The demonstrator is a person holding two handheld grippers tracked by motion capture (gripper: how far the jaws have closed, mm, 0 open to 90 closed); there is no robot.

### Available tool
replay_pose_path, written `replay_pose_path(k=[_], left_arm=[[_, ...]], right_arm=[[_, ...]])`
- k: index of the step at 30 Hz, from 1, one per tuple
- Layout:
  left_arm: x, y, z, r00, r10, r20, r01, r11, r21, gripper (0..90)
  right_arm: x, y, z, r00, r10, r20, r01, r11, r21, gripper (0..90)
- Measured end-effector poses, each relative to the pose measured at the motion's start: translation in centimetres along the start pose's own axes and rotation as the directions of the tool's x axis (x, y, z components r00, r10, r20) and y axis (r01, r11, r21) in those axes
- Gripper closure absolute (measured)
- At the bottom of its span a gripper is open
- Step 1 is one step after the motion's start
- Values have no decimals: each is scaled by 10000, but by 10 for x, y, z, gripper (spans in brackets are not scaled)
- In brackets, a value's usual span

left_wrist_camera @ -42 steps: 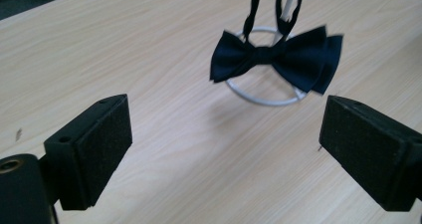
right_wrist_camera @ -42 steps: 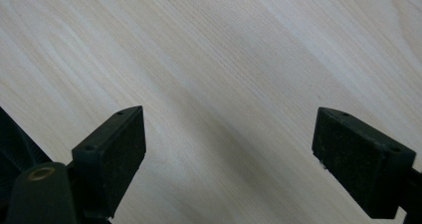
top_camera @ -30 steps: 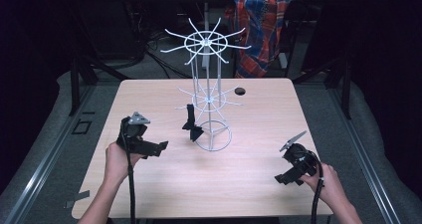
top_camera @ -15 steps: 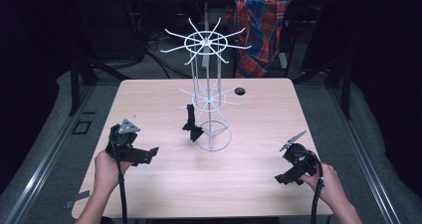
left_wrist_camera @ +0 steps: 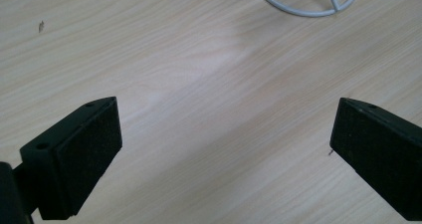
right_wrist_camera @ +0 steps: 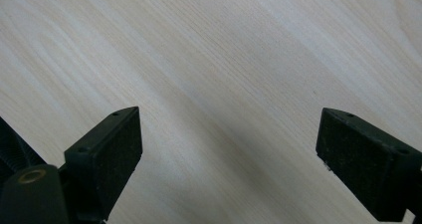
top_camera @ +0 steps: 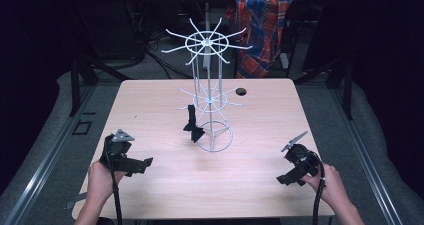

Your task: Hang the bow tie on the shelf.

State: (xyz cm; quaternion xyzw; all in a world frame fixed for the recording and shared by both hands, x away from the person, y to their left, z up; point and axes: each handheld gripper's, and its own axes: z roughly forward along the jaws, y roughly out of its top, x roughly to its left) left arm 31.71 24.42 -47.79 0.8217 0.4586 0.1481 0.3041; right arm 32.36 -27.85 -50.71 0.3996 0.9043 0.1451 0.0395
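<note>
On the table (top_camera: 150, 105) in the high view, a white wire rack (top_camera: 210, 92) stands a little far of centre, and a black clip-like object (top_camera: 193, 126) hangs on one of its lower prongs, on the rack's left side, its long axis running roughly upright down toward the ring base. The left gripper (top_camera: 142, 164) rests at the near left edge, held by the person's left hand (top_camera: 100, 177); the right gripper (top_camera: 286, 179) sits at the near right corner in the right hand (top_camera: 327, 182). The black object lies to the far right of the left gripper and to the far left of the right gripper; the left one looks the nearer of the two, so I judge it the likelier to reach.

In the left gripper view, the jaws stand wide apart and released, nothing between them, only bare wood (left_wrist_camera: 209, 109). A curve of the rack's ring base (left_wrist_camera: 306, 2) shows at the far edge, ahead and a little right of the jaw line, well apart from the pads (left_wrist_camera: 89, 154).

In the right gripper view, the jaws are likewise spread and empty, facing plain table grain (right_wrist_camera: 224, 84), with one pad (right_wrist_camera: 112, 154) at the left.
</note>
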Motion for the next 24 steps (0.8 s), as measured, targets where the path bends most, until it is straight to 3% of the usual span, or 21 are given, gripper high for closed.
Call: replay_pose_path(k=[10, 13, 17, 24], left_arm=[[4, -5, 9, 9999, -39, 96, 34, 9987, 516, 1], [8, -8, 15, 10000, -6, 42, 1, 9947, 1024, 0], [11, -9, 20, 9999, -83, 141, 64, 9913, 1316, 1], [18, -10, 27, 9997, -225, 96, 206, 9856, 1676, 1]], right_arm=[[-1, 0, 5, 10000, 43, -85, -42, 9999, 121, 99], [2, 0, 6, 9999, -33, -133, 35, 9998, 209, 100], [3, 1, 4, 9996, -290, -44, 291, 9985, 470, 100], [2, 1, 6, 9996, -275, -109, 280, 9983, 510, 107]])
